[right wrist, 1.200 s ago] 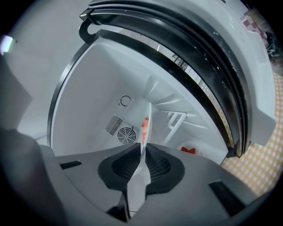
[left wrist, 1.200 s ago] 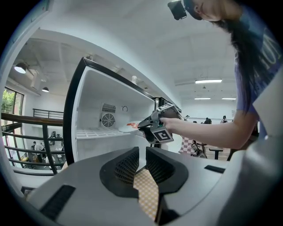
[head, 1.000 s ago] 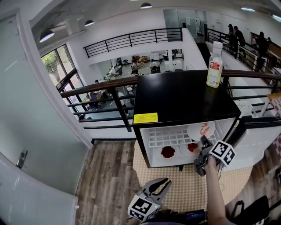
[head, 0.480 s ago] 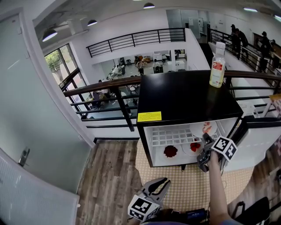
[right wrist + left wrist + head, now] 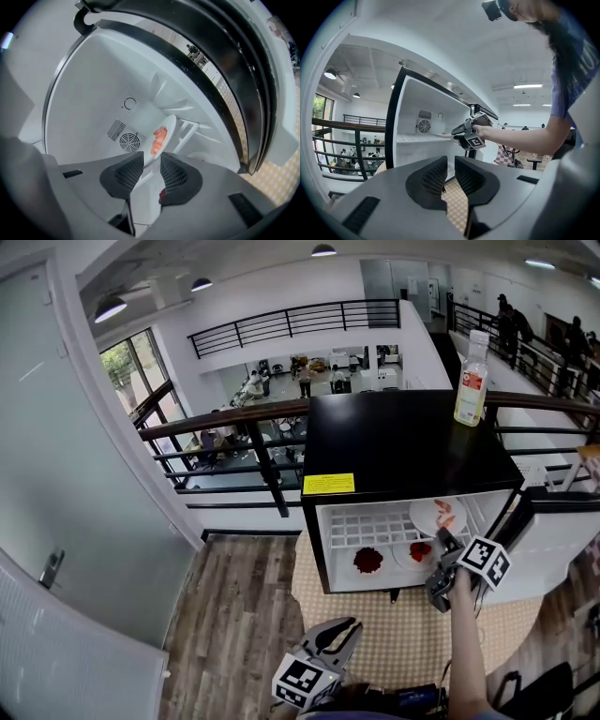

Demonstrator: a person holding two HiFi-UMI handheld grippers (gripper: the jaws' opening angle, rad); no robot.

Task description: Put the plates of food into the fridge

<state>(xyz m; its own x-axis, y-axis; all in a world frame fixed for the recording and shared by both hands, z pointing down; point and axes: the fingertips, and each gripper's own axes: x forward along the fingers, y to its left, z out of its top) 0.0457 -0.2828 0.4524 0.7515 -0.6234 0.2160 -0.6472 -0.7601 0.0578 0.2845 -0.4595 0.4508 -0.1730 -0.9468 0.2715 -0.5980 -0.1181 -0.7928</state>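
Note:
The small fridge [image 5: 412, 442] stands open. On its white wire shelf rests a white plate with orange food [image 5: 439, 517]; two plates with red food [image 5: 367, 561] [image 5: 416, 551] lie below. My right gripper [image 5: 441, 542] reaches to the shelf plate's front rim. In the right gripper view that plate [image 5: 161, 135] stands edge-on between the jaws of my right gripper [image 5: 151, 165], which are opening, and the pads no longer press it. My left gripper [image 5: 345, 629] hangs low in front of the fridge, open and empty. Its own view has my left gripper [image 5: 451, 161] facing the fridge [image 5: 417, 140].
A clear bottle with a red label [image 5: 472, 379] stands on the fridge's black top. The fridge door [image 5: 553, 540] swings out to the right. A black railing [image 5: 244, 418] runs behind. Under the fridge lies a checkered mat [image 5: 394, 634] on a wooden floor [image 5: 234, 615].
The view has drifted a little, so the fridge sits further right in it. My right gripper stays at the shelf plate's rim. The left gripper has not moved.

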